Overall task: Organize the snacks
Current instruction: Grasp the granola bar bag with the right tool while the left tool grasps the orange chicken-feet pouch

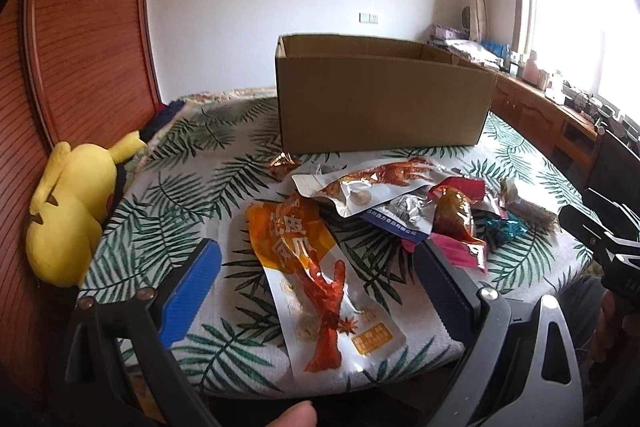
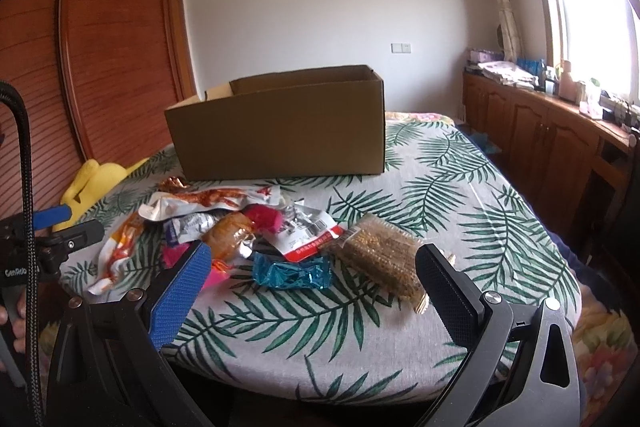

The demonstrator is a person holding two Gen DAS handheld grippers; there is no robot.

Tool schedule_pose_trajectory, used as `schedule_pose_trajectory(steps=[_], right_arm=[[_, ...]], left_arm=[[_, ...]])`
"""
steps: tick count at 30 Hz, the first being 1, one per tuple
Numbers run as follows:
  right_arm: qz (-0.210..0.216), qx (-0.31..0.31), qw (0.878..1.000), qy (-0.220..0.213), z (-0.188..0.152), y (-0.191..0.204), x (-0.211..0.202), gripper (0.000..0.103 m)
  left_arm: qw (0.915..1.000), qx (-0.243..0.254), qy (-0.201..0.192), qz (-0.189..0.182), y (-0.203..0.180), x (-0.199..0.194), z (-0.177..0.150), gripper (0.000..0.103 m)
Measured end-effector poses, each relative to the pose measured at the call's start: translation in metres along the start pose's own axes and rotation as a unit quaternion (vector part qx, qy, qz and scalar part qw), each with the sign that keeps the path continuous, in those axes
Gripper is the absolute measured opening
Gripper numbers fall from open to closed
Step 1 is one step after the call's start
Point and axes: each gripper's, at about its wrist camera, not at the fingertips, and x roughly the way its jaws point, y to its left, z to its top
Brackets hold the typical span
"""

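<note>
The left gripper is hovering, jaws apart, over the orange chicken-foot packet at the bed's near left. The right gripper is waiting, likewise apart and empty, near the blue candy. Snacks are lying loose before the cardboard box; sorting is apparently just starting, and next comes closing on one packet.

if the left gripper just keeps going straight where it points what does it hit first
Most likely the orange chicken-foot packet, lying between the open left gripper fingers; beyond it the snack pile, though depth is hard to judge.
</note>
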Motion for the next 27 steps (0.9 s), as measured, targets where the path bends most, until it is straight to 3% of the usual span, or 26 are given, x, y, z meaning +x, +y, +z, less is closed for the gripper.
schedule_pose_trajectory(steps=[17,23,27], right_arm=[[0.008,-0.047,0.998,0.042,0.015,-0.018,0.039,0.102],[0.014,-0.071,0.993,0.095,0.020,-0.037,0.068,0.095],[0.020,-0.089,0.988,0.127,0.024,-0.047,0.081,0.090]], left_arm=[[0.9953,-0.020,0.094,-0.008,0.028,0.061,0.013,0.096],[0.9926,-0.016,0.118,-0.023,0.023,0.074,0.016,0.096],[0.9907,-0.024,0.130,-0.034,0.026,0.080,0.017,0.090]])
